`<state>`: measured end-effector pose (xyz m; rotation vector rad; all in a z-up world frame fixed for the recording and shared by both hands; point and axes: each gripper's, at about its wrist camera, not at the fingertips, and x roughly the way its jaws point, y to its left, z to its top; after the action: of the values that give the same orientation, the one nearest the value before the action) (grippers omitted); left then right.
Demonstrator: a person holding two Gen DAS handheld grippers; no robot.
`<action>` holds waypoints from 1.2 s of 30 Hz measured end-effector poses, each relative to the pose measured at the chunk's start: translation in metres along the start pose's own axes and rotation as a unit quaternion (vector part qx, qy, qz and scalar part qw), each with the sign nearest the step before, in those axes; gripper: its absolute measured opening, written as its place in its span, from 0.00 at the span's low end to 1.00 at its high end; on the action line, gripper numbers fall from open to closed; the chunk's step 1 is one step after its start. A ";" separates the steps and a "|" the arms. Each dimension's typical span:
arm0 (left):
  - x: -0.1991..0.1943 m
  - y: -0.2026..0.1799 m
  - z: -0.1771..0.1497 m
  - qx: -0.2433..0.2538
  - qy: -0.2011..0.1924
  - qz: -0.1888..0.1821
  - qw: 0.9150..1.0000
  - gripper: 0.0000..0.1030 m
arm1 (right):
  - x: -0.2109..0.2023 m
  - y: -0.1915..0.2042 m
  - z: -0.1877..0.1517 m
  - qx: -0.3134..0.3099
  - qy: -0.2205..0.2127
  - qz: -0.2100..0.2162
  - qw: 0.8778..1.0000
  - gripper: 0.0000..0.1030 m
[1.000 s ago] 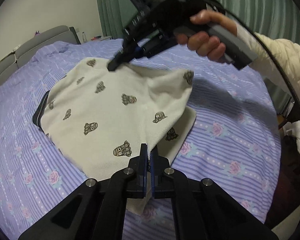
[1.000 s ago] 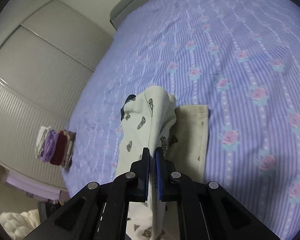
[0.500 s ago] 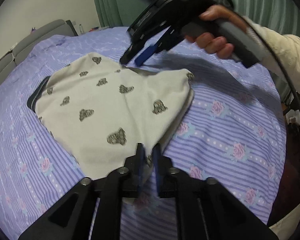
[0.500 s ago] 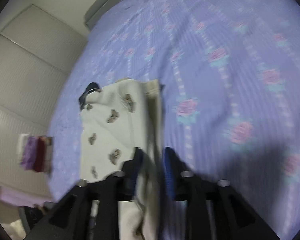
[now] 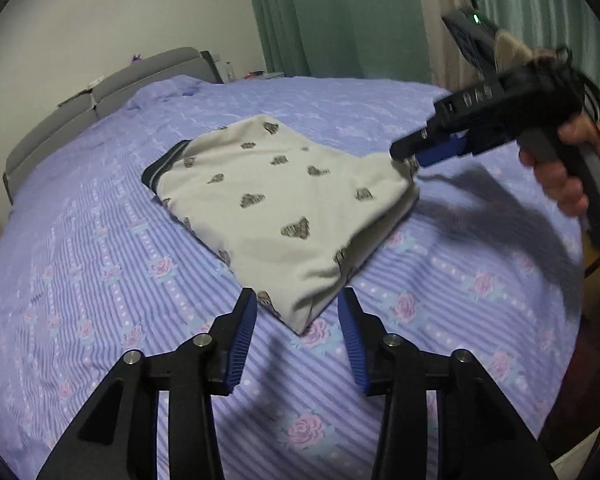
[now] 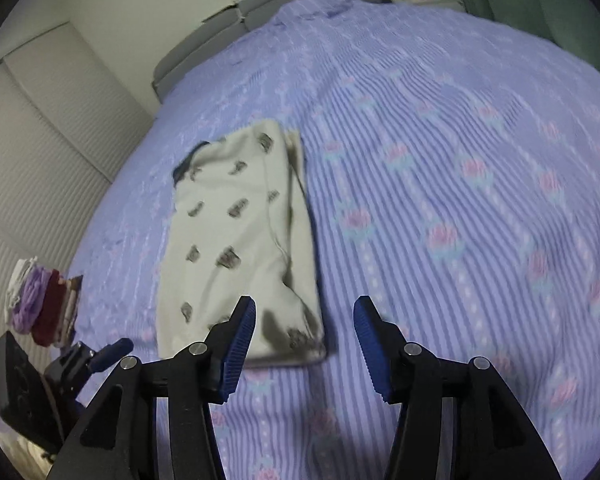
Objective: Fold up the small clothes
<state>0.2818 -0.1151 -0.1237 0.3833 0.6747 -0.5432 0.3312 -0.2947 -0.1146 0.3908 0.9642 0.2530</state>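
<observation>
Closest to the left wrist camera, the left gripper point(image 5: 296, 320) has its blue-padded fingers point(image 5: 242, 336) spread wide apart and holds nothing; the near corner of the folded garment point(image 5: 284, 208) lies on the bed between and just beyond the tips, and whether either pad touches the cloth cannot be told. Likewise the right gripper point(image 6: 304, 332) stands wide open and empty in its own view, its left pad point(image 6: 238, 344) over the near edge of the cloth, the right pad over bare bedsheet point(image 6: 460, 200).

Beyond them the cream garment with small dark printed motifs lies folded flat on the lilac, rose-striped sheet, a dark waistband point(image 5: 160, 164) showing at its far left edge. From the left wrist camera the right gripper point(image 5: 412, 152) hovers at the garment's far right corner, held in a hand point(image 5: 560, 176).

Farther off are a grey headboard point(image 5: 100, 96), green curtains point(image 5: 340, 16), and a small stack of folded clothes point(image 6: 40, 300) by the bed's edge.
</observation>
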 end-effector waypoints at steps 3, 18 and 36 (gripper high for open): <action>0.010 -0.007 -0.004 0.029 0.006 0.026 0.999 0.37 | -0.005 -0.005 -0.009 0.028 -0.012 0.013 0.999 0.51; 0.033 -0.033 -0.013 0.119 0.008 0.109 0.987 0.33 | 0.010 0.001 -0.013 0.046 -0.012 0.023 0.999 0.51; 0.015 -0.039 -0.012 0.095 -0.028 0.141 0.985 0.20 | 0.014 0.003 -0.026 0.059 -0.016 0.000 0.998 0.44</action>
<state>0.2628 -0.1448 -0.1488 0.6295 0.5058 -0.3481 0.3171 -0.2810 -0.1369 0.5027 0.9508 0.1904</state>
